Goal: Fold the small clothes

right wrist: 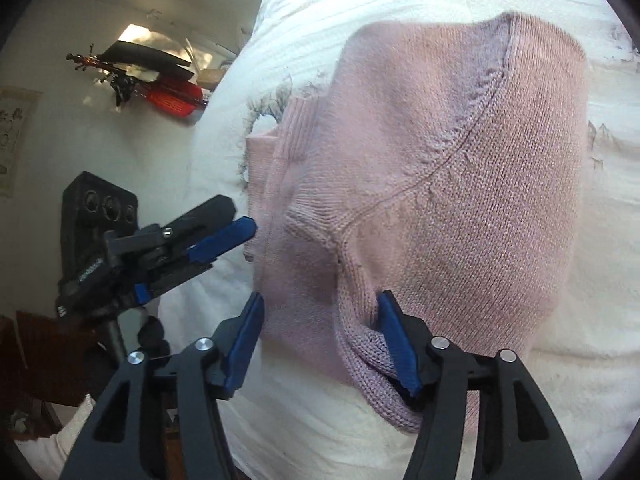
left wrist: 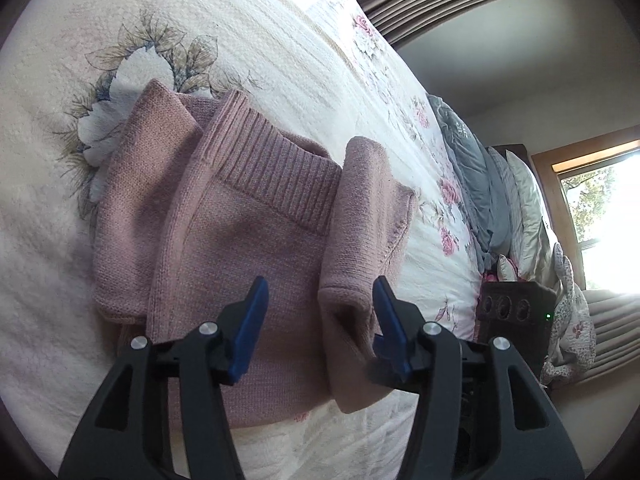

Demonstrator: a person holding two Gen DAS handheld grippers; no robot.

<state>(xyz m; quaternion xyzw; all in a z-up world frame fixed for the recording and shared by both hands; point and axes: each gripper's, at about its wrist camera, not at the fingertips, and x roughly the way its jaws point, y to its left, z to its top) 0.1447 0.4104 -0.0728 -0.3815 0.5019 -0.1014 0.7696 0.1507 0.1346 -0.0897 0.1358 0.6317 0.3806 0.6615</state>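
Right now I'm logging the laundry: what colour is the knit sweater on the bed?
Dusty pink sweater, clearest in the left wrist view.

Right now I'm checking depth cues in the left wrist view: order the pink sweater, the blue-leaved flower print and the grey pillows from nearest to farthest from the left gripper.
1. Pink sweater: directly under the open jaws of the left gripper.
2. Blue-leaved flower print: beyond the sweater, upper left on the bedspread.
3. Grey pillows: farthest, at the bed's far right end.

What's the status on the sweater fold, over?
Left gripper open, right gripper open, both at the near edge. Pink sweater partly folded on the quilt, sleeves turned in. Nothing in the way.
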